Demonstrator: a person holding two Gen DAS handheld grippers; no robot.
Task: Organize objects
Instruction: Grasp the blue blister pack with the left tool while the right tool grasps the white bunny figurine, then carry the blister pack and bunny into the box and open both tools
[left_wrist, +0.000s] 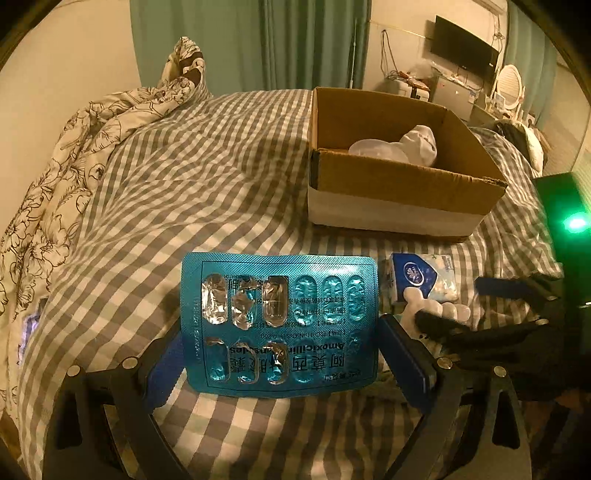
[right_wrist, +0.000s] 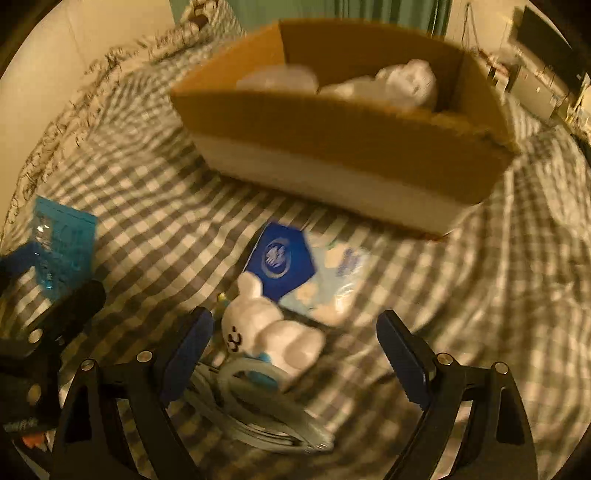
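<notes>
We see the blister pack (left_wrist: 279, 325) of capsules, teal and partly used, clamped between the blue pads of the left gripper (left_wrist: 284, 354) and lifted above the checked bed sheet (left_wrist: 207, 173). Our right gripper (right_wrist: 295, 354) stands wide with nothing between its pads; it hangs over a white rabbit figure (right_wrist: 269, 328), which lies on the sheet touching a blue tissue packet (right_wrist: 306, 273) and a coiled grey cable (right_wrist: 258, 410). Behind them sits the open cardboard box (right_wrist: 332, 147), holding white items (right_wrist: 402, 81). The sheet left of the box lies bare up to a floral quilt (left_wrist: 74, 155) along the bed's edge.
</notes>
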